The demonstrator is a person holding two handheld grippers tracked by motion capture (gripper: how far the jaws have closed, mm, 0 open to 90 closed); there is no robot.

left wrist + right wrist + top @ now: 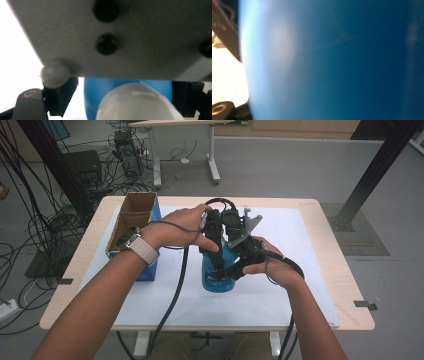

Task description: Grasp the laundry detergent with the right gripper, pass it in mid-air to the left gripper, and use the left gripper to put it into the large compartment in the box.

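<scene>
High view had the blue bottle (216, 279) upright near the middle of the table (320, 215), on the white mat (295, 245). Right gripper (226, 274) clamped the bottle's body from the side, jaws pressed on it. Left gripper (216, 251) came down over the top; left gripper view showed the white cap (136, 102) between its spread jaws, contact unclear. Cardboard box (134, 227) sat near the left edge, apart from the bottle. Mat right of the hands was open.
</scene>
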